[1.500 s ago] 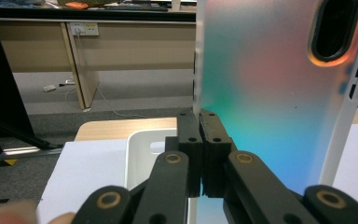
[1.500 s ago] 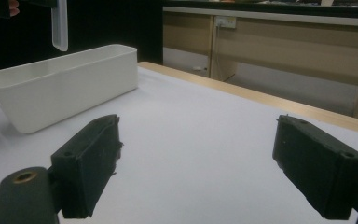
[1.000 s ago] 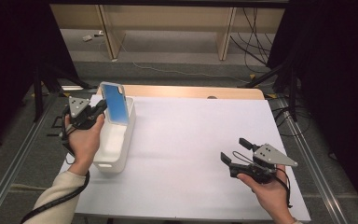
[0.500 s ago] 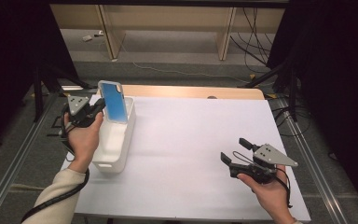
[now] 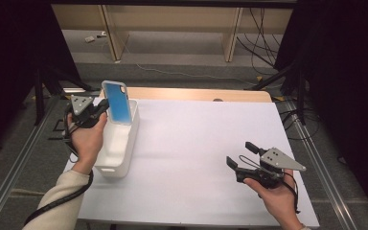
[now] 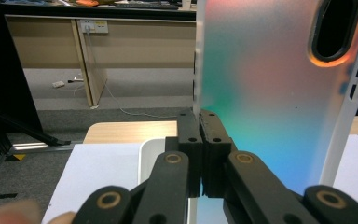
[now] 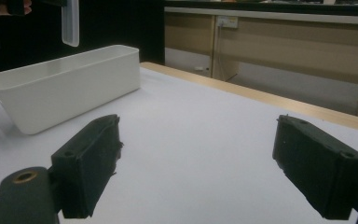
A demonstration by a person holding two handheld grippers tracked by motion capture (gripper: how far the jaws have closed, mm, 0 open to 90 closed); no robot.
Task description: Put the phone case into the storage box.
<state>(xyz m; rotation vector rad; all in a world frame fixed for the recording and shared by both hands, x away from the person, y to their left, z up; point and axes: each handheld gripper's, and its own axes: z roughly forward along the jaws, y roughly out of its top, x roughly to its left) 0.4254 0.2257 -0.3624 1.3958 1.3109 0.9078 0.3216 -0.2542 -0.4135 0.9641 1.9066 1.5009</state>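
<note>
A phone case (image 5: 118, 102) with a blue face and white rim stands upright in the air over the far end of a white bin (image 5: 111, 170). My left gripper (image 5: 104, 107) is shut on its left edge. In the left gripper view the jaws (image 6: 200, 116) pinch the rim of the case (image 6: 270, 93), whose frosted back and camera cut-out face the camera. My right gripper (image 5: 239, 153) is held low over the table's near right part, open with nothing between its jaws (image 7: 196, 154).
The bin (image 7: 70, 88) lies lengthwise along the left side of the white table (image 5: 196, 139); from the right gripper view the case (image 7: 70, 23) hangs above it. A wooden strip (image 5: 196, 94) edges the table's far side, with desk legs and cables on the floor beyond.
</note>
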